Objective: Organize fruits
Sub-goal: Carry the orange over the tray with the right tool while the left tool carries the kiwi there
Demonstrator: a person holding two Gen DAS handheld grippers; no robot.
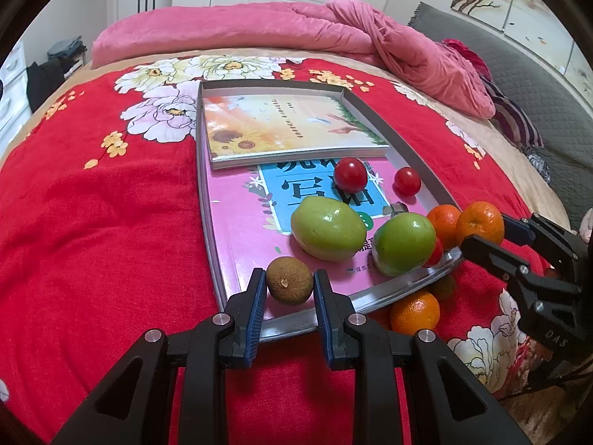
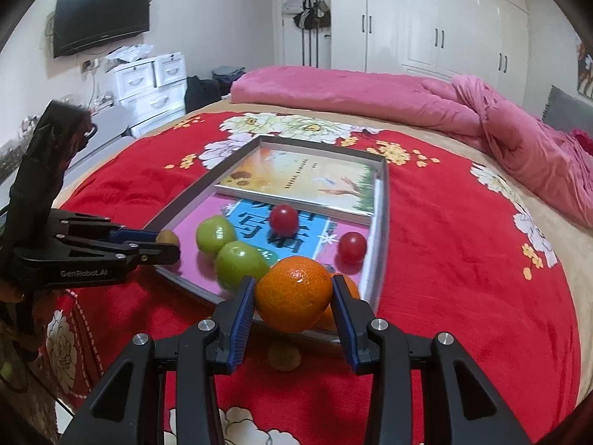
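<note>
Left gripper (image 1: 290,284): clamped on the brown fruit (image 1: 289,279) over the tray (image 1: 404,286) near edge, 6 o'clock.
Right gripper (image 2: 293,298): gripping an orange (image 2: 293,293) above the tray's 5 o'clock corner.
Advice: lower each fruit fully inside the rim, beside its kind, then release gently so nothing rolls.

Fruits (image 1: 328,233) on tray (image 1: 426,170) (some beside)
</note>
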